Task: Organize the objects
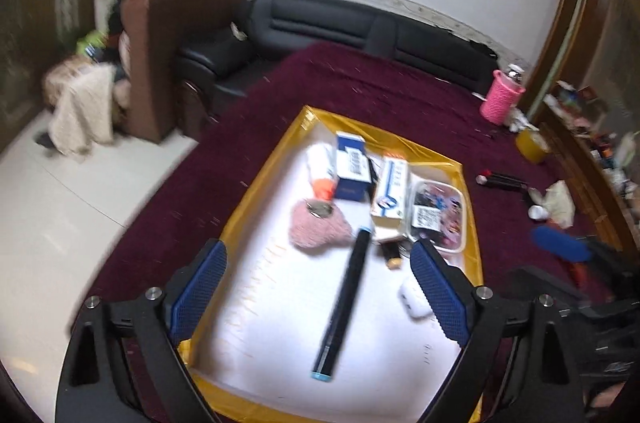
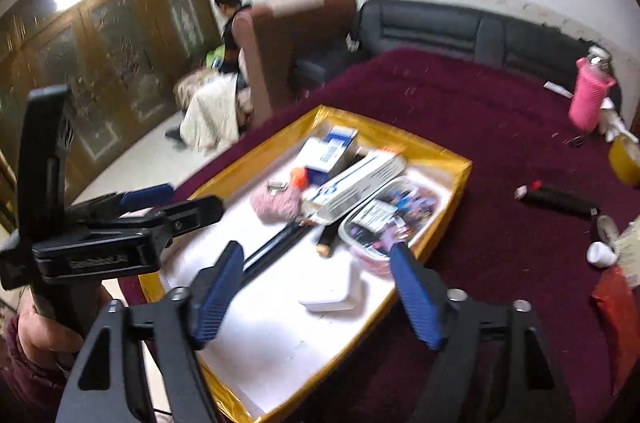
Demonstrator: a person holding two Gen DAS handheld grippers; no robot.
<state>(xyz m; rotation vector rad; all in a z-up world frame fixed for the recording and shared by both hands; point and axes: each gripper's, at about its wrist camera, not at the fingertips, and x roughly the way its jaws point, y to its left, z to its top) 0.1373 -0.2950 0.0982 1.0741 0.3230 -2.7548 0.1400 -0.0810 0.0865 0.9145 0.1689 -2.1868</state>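
The left tongs (image 1: 320, 299) were seen released, blue pads spread wide, with nothing pressed between them; a long black tube with light blue end caps (image 1: 344, 303) lay in the gap on the tray floor, untouched by either pad. The right tongs (image 2: 320, 297) were likewise released, jaws apart, above a flat white case (image 2: 330, 293). No earlier frame was available for comparison.

The tray (image 1: 256, 191), white-floored with a gold rim, was recorded on a dark red table (image 1: 380, 83). The near half of the tray floor was mostly bare, giving open room around the tube; the far half was crowded. The gold rim ran close outside each tong pad in the left wrist view.

The tube's long axis ran from the near tray edge diagonally away and slightly to the right, its far cap ending just beside a pink knitted pouch (image 1: 318, 227) and a white and blue carton (image 1: 390, 189). Beyond these, a blue and white box (image 1: 352, 167) and a clear lidded container (image 1: 438, 217) were noted against the far rim.

On the table outside the tray, well apart to the right, a black cylinder with a red tip (image 1: 502, 179), a yellow tape roll (image 1: 530, 143) and a pink ribbed bottle (image 1: 500, 97) were observed. Farther off, a black sofa (image 1: 360, 27), a brown armchair (image 1: 156, 55) and a seated person (image 1: 120, 3) were recorded against a white wall.
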